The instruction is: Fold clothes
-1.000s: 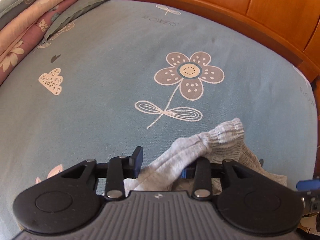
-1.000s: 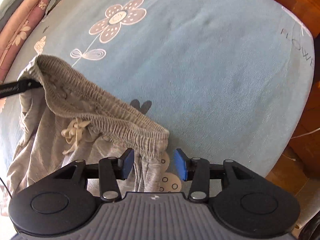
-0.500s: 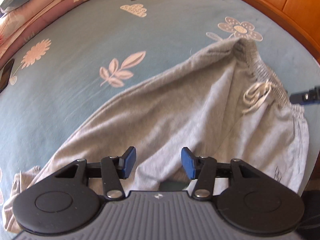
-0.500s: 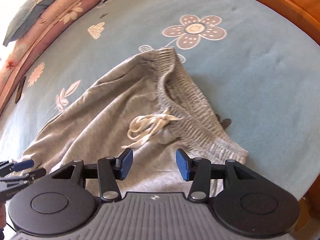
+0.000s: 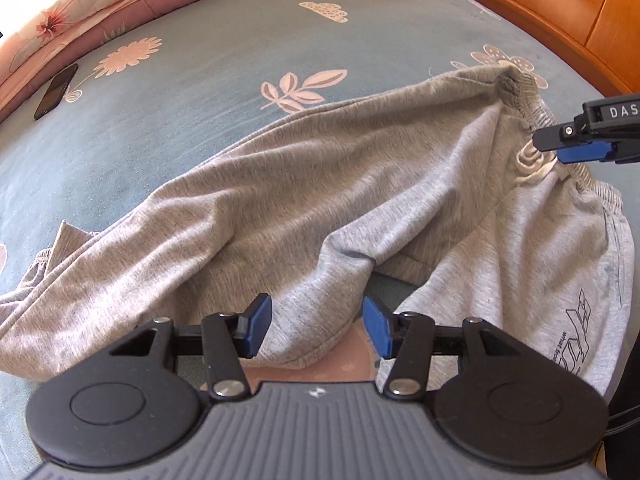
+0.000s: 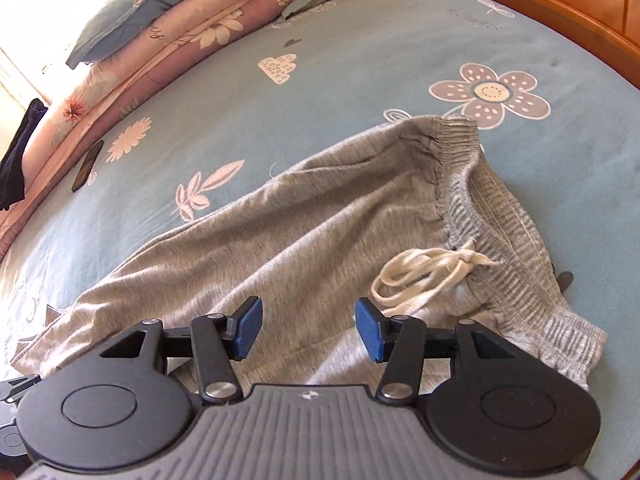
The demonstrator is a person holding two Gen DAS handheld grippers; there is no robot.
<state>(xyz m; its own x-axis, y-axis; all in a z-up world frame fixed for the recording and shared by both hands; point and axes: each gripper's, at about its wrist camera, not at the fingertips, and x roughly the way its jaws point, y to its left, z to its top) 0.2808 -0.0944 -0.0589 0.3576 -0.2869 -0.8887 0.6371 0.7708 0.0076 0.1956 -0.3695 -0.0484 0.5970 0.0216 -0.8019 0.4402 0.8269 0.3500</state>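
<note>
Grey sweatpants (image 5: 320,200) lie rumpled on the blue flowered bed sheet (image 5: 200,80), with the ribbed waistband (image 6: 492,216) and white drawstring (image 6: 424,272) toward the right. My left gripper (image 5: 316,326) is open and empty, hovering over the crotch and a fold of one leg. My right gripper (image 6: 308,328) is open and empty, just above the fabric near the drawstring; its fingertips (image 5: 560,148) show in the left wrist view by the waistband. The pants also fill the right wrist view (image 6: 260,240).
Stacked pillows and a folded quilt (image 6: 168,40) lie along the far left. A dark phone (image 5: 56,90) rests on the sheet near them. The wooden bed frame (image 5: 540,8) curves along the right. A dark cloth (image 6: 20,152) hangs at the left edge.
Both grippers have let go of the waistband and opened. The pants have dropped flat onto the bed and both grippers have pulled back over them.
</note>
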